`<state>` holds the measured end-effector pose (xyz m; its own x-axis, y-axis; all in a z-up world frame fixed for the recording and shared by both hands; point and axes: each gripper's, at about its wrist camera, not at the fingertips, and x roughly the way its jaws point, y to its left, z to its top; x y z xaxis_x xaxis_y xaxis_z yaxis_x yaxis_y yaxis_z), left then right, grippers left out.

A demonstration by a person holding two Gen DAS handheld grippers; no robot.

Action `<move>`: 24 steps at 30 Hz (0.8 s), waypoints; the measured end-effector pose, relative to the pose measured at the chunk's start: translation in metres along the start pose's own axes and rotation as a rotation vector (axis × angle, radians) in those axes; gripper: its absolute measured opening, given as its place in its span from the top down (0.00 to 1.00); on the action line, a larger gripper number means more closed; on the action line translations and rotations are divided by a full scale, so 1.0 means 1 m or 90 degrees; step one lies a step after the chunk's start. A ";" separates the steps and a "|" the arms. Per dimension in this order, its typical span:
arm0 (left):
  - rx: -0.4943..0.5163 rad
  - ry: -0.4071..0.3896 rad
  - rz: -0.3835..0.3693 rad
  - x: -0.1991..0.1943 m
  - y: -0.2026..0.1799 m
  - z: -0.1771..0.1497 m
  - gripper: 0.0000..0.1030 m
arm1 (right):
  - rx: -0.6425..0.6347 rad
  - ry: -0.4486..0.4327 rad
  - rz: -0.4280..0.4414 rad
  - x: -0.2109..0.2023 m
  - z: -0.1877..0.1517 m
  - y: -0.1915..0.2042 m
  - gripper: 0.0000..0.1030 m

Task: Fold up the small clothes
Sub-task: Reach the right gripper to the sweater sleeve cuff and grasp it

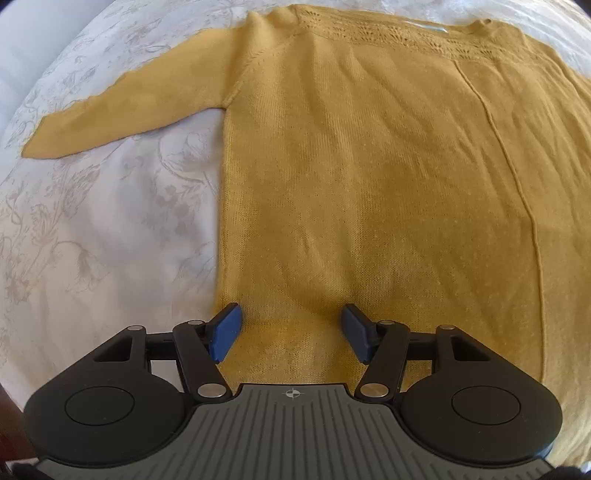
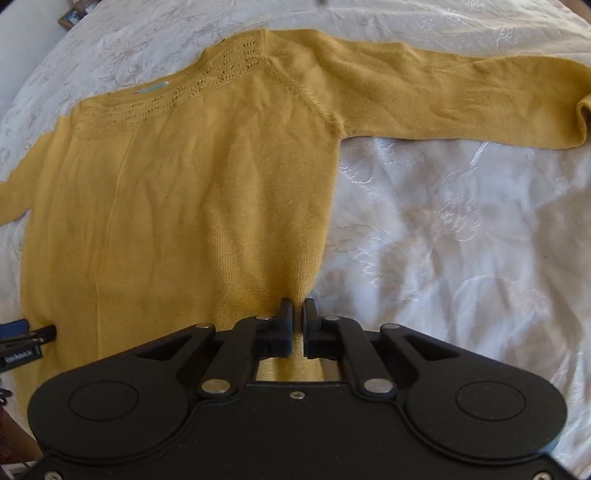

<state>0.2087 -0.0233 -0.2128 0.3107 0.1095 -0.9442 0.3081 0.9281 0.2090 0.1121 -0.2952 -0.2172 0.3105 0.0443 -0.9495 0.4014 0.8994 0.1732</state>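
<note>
Nearest to the left wrist camera, the left gripper (image 1: 290, 330) stood over the lower hem of the sweater (image 1: 369, 166), close to its left side edge. Its jaws were apart, and the blue pads (image 1: 225, 332) lay on the knit with a strip of the fabric between them, but they did not press it together.

In the right wrist view, the right gripper (image 2: 298, 317) was at the other lower corner of the sweater (image 2: 184, 203), near its right side edge. Its jaws were clenched almost together, and the yellow knit came up into the narrow gap, so it was pinching the fabric at the hem.

The mustard yellow sweater was spread flat on a white bedcover (image 1: 110, 221) with a pale flower pattern. A thin vertical crease ran down its body. Farther away, one sleeve (image 1: 129, 107) reached out to the left on the cover, and the other sleeve (image 2: 461, 103) stretched to the right, with its cuff turned back at the end. At the far side, the neckline (image 1: 388, 33) had an openwork knitted band, and a small light label showed there.
</note>
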 end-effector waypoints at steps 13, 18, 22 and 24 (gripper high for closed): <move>-0.035 -0.026 -0.071 -0.038 -0.094 0.013 0.43 | 0.070 -0.084 0.068 -0.045 0.014 -0.093 0.51; -0.015 -0.001 -0.041 -0.019 -0.130 0.009 0.40 | 0.088 -0.122 -0.011 -0.066 0.035 -0.163 0.47; -0.029 -0.003 -0.012 -0.012 -0.136 0.006 0.27 | 0.127 -0.143 -0.067 -0.079 0.049 -0.217 0.45; -0.056 0.009 -0.013 -0.009 -0.129 0.011 0.18 | 0.145 -0.156 -0.090 -0.086 0.055 -0.239 0.38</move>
<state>0.1763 -0.1483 -0.2289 0.2927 0.0942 -0.9516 0.2338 0.9579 0.1667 0.0365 -0.5377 -0.1632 0.4244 -0.2045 -0.8821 0.6283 0.7680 0.1242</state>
